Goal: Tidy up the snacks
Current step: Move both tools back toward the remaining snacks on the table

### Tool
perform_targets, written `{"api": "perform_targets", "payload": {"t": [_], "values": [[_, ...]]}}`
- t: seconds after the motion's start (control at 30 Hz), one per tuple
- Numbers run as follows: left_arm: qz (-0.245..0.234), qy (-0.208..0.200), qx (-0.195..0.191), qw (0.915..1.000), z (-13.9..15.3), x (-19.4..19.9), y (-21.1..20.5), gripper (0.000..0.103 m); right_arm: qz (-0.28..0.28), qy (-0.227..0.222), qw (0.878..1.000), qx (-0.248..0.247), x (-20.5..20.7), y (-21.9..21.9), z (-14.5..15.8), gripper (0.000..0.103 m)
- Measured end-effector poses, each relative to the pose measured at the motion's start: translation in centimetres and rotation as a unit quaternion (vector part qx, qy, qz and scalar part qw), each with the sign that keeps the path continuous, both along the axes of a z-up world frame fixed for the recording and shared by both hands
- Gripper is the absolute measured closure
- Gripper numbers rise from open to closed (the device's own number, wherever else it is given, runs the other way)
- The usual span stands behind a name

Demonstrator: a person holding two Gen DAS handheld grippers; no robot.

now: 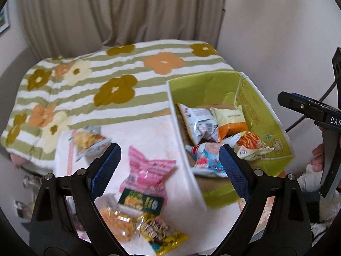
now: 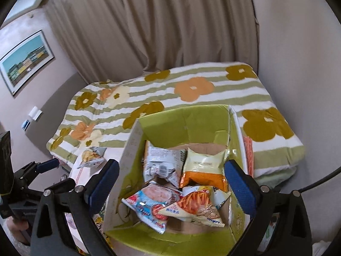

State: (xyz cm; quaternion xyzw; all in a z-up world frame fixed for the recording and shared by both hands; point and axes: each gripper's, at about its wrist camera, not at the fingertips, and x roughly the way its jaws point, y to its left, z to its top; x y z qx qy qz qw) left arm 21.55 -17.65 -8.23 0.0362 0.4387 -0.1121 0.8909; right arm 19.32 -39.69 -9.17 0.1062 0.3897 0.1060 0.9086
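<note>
Under my left gripper, on the pale pink cloth, lie the loose snacks: nearest me a yellow bag and a clear packet of golden crisps, touching each other, then a dark green packet overlapped by a crumpled pink packet. Its blue-padded fingers are spread wide and hold nothing; the pink packet sits between them in the view. Further off, near the cloth's far edge, a grey chip bag lies alone, well apart from the heap.

My right gripper hangs over the green box, fingers likewise spread and empty. Inside the box are five packets: nearest, a bag printed with orange sticks resting partly on a blue and red bag; behind them a silver bag and a cream and orange bag, side by side. The box's tall left wall stands between the loose heap and the packed bags.

Beyond everything spreads the flowered striped blanket, then beige curtains.

Only the left view shows the heap on the cloth; the right view shows the whole box floor, a framed picture on the wall, and my other gripper at its left edge.
</note>
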Motion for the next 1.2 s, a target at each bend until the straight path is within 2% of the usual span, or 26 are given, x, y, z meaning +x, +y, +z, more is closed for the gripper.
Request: {"api": "perform_targets", "payload": {"t": [0.13,0.37,0.57,0.77,0.93,1.07,1.2], "values": [[0.036,-0.007,-0.005,0.9993,0.7,-2.7,2.9,0.010,0.037,-0.030,0.999,-0.010,-1.7,2.1,0.5,0.004],[0.074,-0.012,0.013,0.9971,1.2,-6.1,7.3,0.010,0.080,-0.059,0.995,-0.011,-4.0,6.2,1.2,0.004],[0.075,0.005,0.019,0.9970,0.0,-7.7,10.9,0.010,0.098,-0.049,0.993,-0.032,-5.2,10.0,1.4,0.004],[0.042,0.052,0.021,0.9975,-2.4,-9.4,14.0,0.010,0.102,-0.012,0.993,-0.050,-7.4,14.2,-0.2,0.004],[-0.004,0.086,0.028,0.9959,-4.6,-10.4,15.4,0.010,0.094,0.022,0.993,-0.067,-9.5,18.1,-2.3,0.004],[-0.040,0.107,0.023,0.9932,-6.5,-10.5,16.0,0.010,0.076,0.047,0.993,-0.082,-10.9,19.8,-4.6,0.004],[-0.072,0.130,0.017,0.9887,-8.9,-9.7,15.7,0.010,0.061,0.088,0.990,-0.094,-11.9,20.9,-8.2,0.004]]}}
